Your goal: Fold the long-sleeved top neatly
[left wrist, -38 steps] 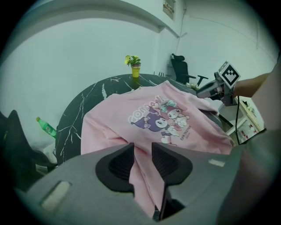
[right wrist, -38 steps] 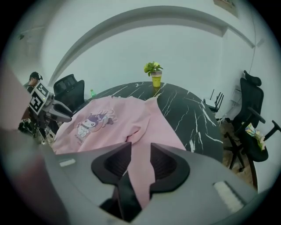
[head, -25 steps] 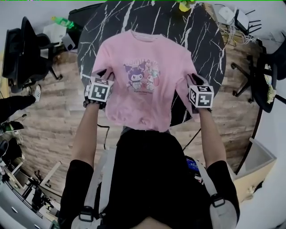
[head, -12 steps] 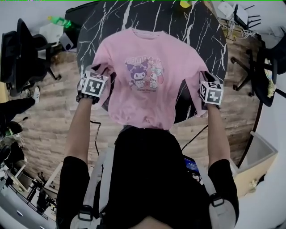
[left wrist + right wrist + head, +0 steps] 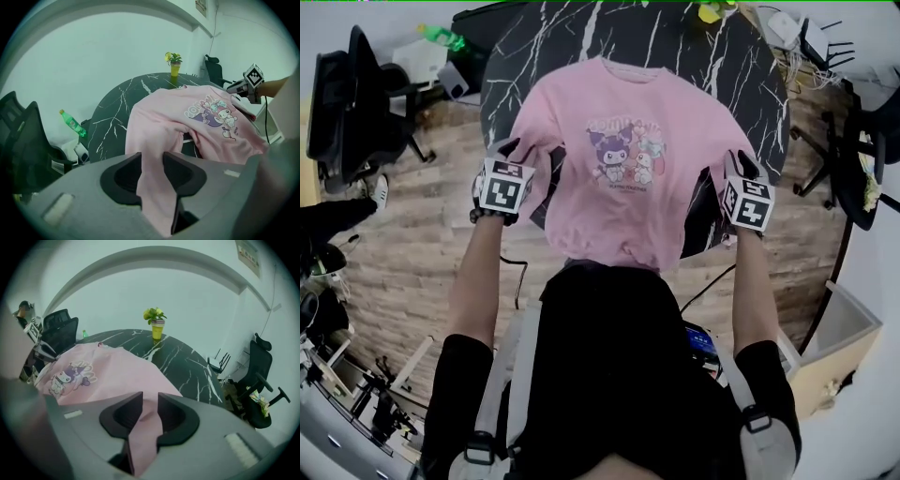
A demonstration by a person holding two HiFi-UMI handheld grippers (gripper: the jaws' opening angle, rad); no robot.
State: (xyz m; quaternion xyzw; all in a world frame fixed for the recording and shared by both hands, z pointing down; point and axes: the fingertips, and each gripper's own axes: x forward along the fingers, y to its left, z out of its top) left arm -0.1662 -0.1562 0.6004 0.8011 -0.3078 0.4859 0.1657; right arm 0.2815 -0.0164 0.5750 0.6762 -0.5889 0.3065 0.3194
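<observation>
Head view steeply downward, gripper views low, close, facing across table point(image 5: 187, 362) (all share pink top point(image 5: 675, 112))

A pink top point(image 5: 628, 178) with a cartoon print lies front-up on a round black marble table point(image 5: 544, 47), its collar far from the person and its hem hanging over the near edge. The left gripper point(image 5: 512, 150), its jaws just eased slightly wider, has the sleeve on its side between them. The right gripper point(image 5: 737, 165) meets the other sleeve. Office chairs point(image 5: 347, 103) stand on the wooden floor point(image 5: 412, 253).
</observation>
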